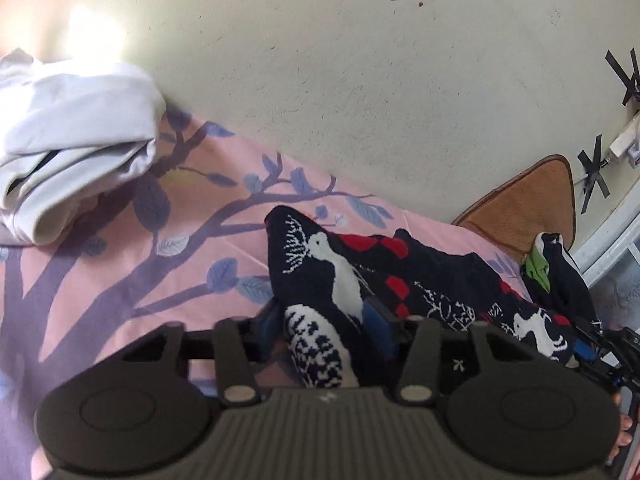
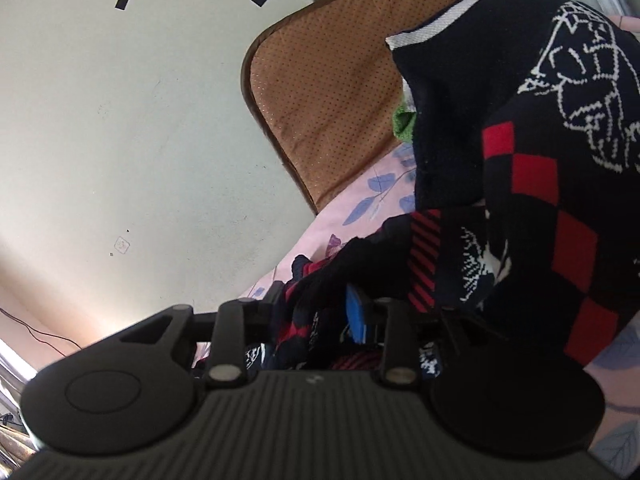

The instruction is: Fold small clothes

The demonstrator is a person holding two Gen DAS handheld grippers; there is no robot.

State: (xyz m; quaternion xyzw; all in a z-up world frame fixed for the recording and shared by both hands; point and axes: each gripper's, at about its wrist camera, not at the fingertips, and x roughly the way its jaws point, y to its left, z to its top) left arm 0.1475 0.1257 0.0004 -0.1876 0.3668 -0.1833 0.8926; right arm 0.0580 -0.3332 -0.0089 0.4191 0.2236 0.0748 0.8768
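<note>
Here, sweater [image 1: 340, 280] between left gripper [image 1: 326, 320] pads

Pink sheet [image 1: 224, 240] printed with purple branches lies beneath the jaws. Cream wall [image 1: 360, 100] rises beyond the jaws, crossed black tape strips [image 1: 594, 174] to their right. Brown perforated cushion [image 2: 320, 92] leans against the wall beyond the jaws.

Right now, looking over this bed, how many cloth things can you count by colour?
White: 1, the folded white garment at the far left.
Dark navy patterned: 1, the navy knit, lying between the left tongs.
Green: 1, a green cloth, partly hidden behind dark fabric.
Brown: 1, the brown cushion against the wall.
Total: 4, all on the pink leaf-print sheet.
</note>
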